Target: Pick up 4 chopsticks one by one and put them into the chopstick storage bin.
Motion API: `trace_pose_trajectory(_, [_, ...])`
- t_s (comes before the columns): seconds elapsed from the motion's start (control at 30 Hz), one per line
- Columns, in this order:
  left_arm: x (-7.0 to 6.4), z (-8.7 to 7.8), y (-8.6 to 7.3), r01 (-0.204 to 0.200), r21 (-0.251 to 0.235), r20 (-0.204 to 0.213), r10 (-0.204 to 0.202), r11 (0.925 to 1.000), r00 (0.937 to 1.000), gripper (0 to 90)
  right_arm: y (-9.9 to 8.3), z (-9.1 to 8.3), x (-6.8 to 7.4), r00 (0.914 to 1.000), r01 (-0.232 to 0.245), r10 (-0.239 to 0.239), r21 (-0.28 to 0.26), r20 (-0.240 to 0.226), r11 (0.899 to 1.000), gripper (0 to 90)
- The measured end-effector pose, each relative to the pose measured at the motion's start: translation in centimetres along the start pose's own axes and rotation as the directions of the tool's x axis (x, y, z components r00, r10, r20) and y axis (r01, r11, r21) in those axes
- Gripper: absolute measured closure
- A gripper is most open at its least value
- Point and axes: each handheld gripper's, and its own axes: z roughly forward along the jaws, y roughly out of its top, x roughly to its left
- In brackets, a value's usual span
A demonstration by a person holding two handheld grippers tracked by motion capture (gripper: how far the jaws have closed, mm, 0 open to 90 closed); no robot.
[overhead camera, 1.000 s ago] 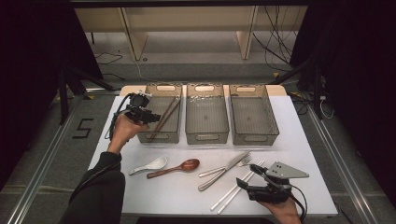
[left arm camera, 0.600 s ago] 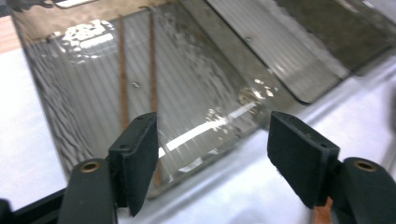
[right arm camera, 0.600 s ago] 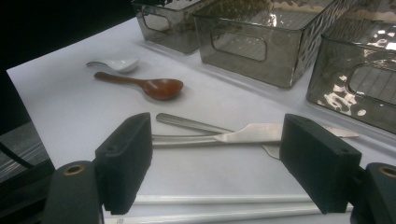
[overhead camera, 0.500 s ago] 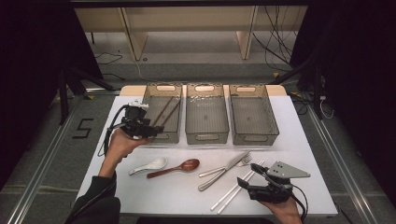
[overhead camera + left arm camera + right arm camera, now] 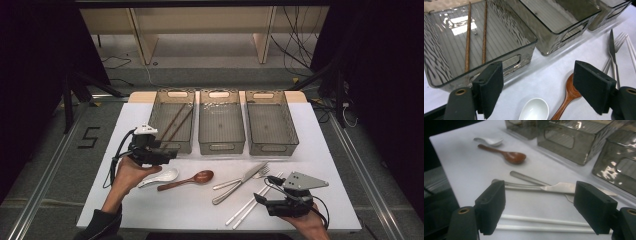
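Observation:
Two brown chopsticks [image 5: 175, 121] [image 5: 468, 37] lie in the left smoky bin [image 5: 172, 145] [image 5: 524, 51]. My left gripper [image 5: 169, 155] [image 5: 537, 93] hovers open just in front of that bin, above the white spoon [image 5: 160, 176] [image 5: 535, 110] and beside the wooden spoon [image 5: 187, 180] [image 5: 569, 96]. A knife [image 5: 240, 182] [image 5: 544, 186], a fork [image 5: 257, 173] and two white chopsticks [image 5: 250, 204] [image 5: 541, 223] lie at the front right. My right gripper [image 5: 265, 192] [image 5: 540, 211] stands open low over the white chopsticks.
The middle bin [image 5: 221, 127] [image 5: 554, 15] and the right bin [image 5: 271, 127] [image 5: 619, 162] stand side by side behind the cutlery. The white table's front edge [image 5: 200, 227] runs close below both hands. Dark floor and rails surround the table.
My left gripper has drawn back toward the person, from over the left bin to above the white spoon, and the chopsticks stay in the bin. The right gripper has held still.

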Motion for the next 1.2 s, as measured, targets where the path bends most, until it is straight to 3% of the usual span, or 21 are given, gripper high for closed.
trace_pose_trajectory(0.2, [-1.0,-0.7,-2.1,0.003,-0.053,0.012,-0.002,0.9986,0.9999,23.1,0.5,0.3,-0.2,0.9955,0.078,-0.071,0.108,-0.062,0.991,26.4])
trace_pose_trajectory(0.33, [-1.6,-1.0,-3.4,-0.001,-0.074,0.023,0.002,0.9972,0.9997,21.9,0.6,1.0,-0.1,0.9871,0.129,-0.109,0.178,-0.117,0.976,26.4])
trace_pose_trajectory(0.57, [-2.3,-1.2,-5.5,-0.008,-0.109,0.024,0.010,0.9940,0.9997,21.1,1.2,2.0,0.1,0.9712,0.213,-0.176,0.250,-0.160,0.945,27.0])
trace_pose_trajectory(0.7, [-2.5,-1.2,-6.4,-0.018,-0.092,0.019,0.020,0.9956,0.9996,19.7,1.5,2.4,0.2,0.9627,0.253,-0.212,0.284,-0.169,0.925,27.8])
trace_pose_trajectory(0.87, [-2.5,-1.6,-7.0,-0.005,-0.107,0.028,0.008,0.9942,0.9996,19.6,1.8,2.7,0.1,0.9497,0.304,-0.259,0.320,-0.177,0.897,28.3])
trace_pose_trajectory(1.07, [-2.5,-1.7,-7.8,0.006,-0.105,0.028,-0.003,0.9944,0.9996,19.4,1.9,3.3,0.0,0.9310,0.360,-0.306,0.368,-0.199,0.857,29.8])
trace_pose_trajectory(1.2, [-2.8,-1.7,-8.2,-0.008,-0.106,0.015,0.009,0.9943,0.9998,19.2,1.8,3.6,0.1,0.9222,0.383,-0.323,0.395,-0.212,0.835,31.2])
